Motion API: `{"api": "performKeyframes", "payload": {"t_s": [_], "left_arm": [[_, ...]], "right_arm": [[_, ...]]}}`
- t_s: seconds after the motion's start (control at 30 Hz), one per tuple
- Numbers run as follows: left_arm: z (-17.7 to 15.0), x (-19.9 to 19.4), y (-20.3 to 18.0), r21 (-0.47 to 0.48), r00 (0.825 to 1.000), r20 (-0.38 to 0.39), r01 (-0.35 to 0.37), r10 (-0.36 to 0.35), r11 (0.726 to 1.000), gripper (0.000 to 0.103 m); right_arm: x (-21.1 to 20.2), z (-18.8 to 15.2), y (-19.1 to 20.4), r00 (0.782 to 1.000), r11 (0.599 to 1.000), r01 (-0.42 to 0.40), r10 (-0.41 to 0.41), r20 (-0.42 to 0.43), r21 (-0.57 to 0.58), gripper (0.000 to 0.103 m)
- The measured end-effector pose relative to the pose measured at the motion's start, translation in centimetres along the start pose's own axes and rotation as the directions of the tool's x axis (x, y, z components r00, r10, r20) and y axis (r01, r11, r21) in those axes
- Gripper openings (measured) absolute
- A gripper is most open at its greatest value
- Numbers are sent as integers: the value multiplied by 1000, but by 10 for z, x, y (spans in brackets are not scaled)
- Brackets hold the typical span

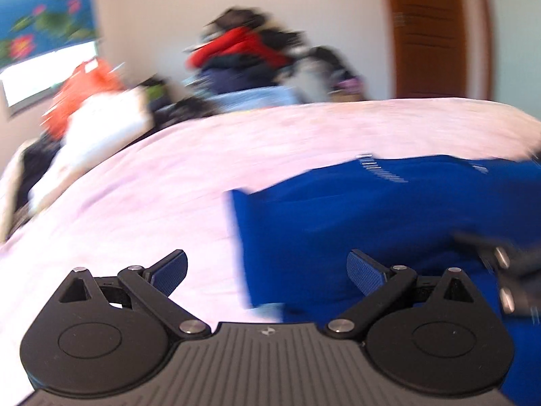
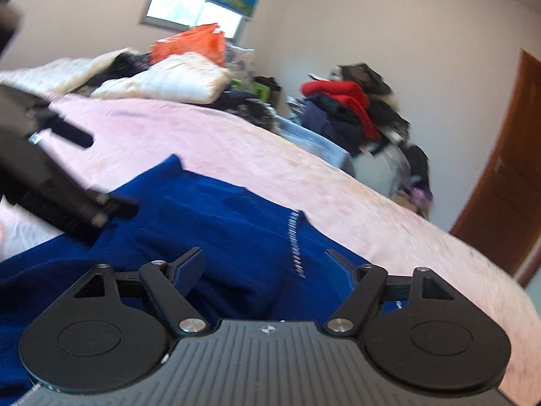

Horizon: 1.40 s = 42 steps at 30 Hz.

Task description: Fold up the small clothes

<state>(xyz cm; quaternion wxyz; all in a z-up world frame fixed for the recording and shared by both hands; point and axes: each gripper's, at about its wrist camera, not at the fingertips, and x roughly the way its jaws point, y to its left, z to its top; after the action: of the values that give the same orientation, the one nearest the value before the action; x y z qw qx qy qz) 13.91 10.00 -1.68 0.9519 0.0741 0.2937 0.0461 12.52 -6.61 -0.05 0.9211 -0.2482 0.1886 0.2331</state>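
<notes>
A dark blue garment (image 1: 389,216) with a zipper (image 1: 382,169) lies on the pink bedspread (image 1: 169,182); it also shows in the right wrist view (image 2: 219,223). My left gripper (image 1: 267,270) is open and empty, just above the garment's left edge. My right gripper (image 2: 263,270) is open and empty, low over the garment beside its zipper (image 2: 294,243). The right gripper shows at the right edge of the left wrist view (image 1: 510,270). The left gripper shows at the left of the right wrist view (image 2: 67,176). The left wrist view is blurred.
White pillows (image 2: 169,81) and an orange bag (image 2: 196,42) lie at the bed's head. A heap of red and dark clothes (image 2: 351,108) stands beyond the far bed edge. A brown door (image 2: 507,196) is at the right, a window (image 2: 192,12) behind.
</notes>
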Motion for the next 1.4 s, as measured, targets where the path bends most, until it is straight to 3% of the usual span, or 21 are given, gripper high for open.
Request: {"api": "performKeyframes", "payload": {"t_s": [0.1,0.27,0.43,0.57,0.6,0.63,0.7,0.73,0.83,0.9,1.03,1.23,1.4], "left_arm": [[-1,2,18,-75,998,-33,-55,53,996,101],[-9,1,37,-125,995,-77,-67,58,990,101],[-7,4,46,-154,994,-89,-72,59,985,101],[-8,7,44,-163,994,-100,-69,54,984,101],[-8,7,43,-161,993,-101,-71,55,984,101],[-8,7,42,-160,993,-102,-72,56,985,101],[-8,6,42,-159,992,-107,-75,59,984,101],[-8,6,42,-160,993,-106,-77,60,984,101],[-7,5,41,-153,994,-96,-69,55,986,101],[-6,5,36,-141,994,-96,-61,48,988,101],[-3,7,24,-121,995,-94,-43,31,992,101],[0,12,6,-99,994,-110,-17,6,995,101],[2,13,-6,-79,993,-114,-9,0,997,101]], "right_arm": [[10,9,32,1000,987,-15,15,-1,-158,69],[32,16,72,999,932,-5,-8,-35,-362,54],[43,15,84,996,912,-24,-12,-85,-410,49],[53,18,86,996,922,-49,18,-84,-384,49],[56,18,84,996,928,-59,29,-85,-367,44],[59,20,83,995,938,-74,47,-90,-338,39],[61,20,77,994,960,-85,62,-91,-268,11],[58,20,72,994,971,-88,72,-78,-221,6],[44,19,48,997,996,-75,74,-30,-37,3],[33,16,22,997,989,-80,80,0,123,3],[14,-2,-27,996,924,-85,75,42,373,3],[-5,-40,-88,998,806,-28,-5,55,591,4],[-9,-76,-128,997,667,20,-65,32,745,4]]}}
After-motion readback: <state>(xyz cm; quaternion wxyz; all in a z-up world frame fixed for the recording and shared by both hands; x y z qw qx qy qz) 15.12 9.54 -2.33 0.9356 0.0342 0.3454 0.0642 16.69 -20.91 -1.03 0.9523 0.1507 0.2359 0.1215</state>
